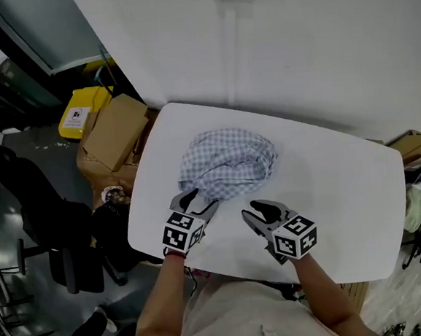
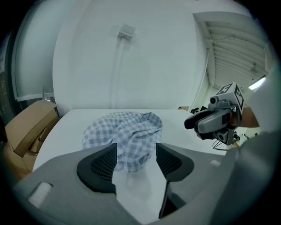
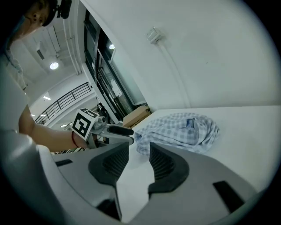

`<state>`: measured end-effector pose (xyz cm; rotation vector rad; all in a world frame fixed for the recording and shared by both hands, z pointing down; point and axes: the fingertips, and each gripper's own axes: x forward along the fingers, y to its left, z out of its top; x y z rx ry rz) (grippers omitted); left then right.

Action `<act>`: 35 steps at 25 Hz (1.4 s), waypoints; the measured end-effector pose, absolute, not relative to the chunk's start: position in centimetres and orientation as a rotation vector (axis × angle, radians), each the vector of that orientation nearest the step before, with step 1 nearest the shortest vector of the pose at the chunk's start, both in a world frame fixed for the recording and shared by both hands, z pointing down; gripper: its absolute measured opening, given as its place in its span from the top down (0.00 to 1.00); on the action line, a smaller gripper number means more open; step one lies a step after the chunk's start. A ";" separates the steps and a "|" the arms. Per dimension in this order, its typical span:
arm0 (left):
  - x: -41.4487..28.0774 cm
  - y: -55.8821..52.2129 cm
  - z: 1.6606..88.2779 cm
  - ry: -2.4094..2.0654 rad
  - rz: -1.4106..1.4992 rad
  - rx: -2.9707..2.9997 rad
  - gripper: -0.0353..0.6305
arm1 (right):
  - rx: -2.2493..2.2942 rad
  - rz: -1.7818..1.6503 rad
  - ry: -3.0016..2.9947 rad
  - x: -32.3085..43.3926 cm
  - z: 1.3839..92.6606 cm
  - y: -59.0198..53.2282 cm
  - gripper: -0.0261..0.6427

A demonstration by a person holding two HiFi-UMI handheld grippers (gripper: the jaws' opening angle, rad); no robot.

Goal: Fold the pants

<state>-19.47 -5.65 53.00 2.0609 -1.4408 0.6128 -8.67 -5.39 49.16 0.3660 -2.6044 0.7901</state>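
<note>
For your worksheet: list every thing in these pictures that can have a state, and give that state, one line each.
Pants: unfolded, crumpled in a heap on the table.
Left gripper: jaws wide apart, gripping nothing, at the heap's near edge.
Right gripper: jaws apart, empty, over bare table.

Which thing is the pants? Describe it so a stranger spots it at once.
Find the white table standing against the white wall. Left of its middle, toward the wall, lie the pants, a crumpled heap. They are the only cloth on the tabletop, in a pale blue-and-white check.
</note>
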 end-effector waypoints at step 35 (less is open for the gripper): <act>-16.6 -6.9 54.3 -1.219 0.598 1.902 0.91 | 0.452 0.976 -2.526 -5.6 53.2 -6.0 0.74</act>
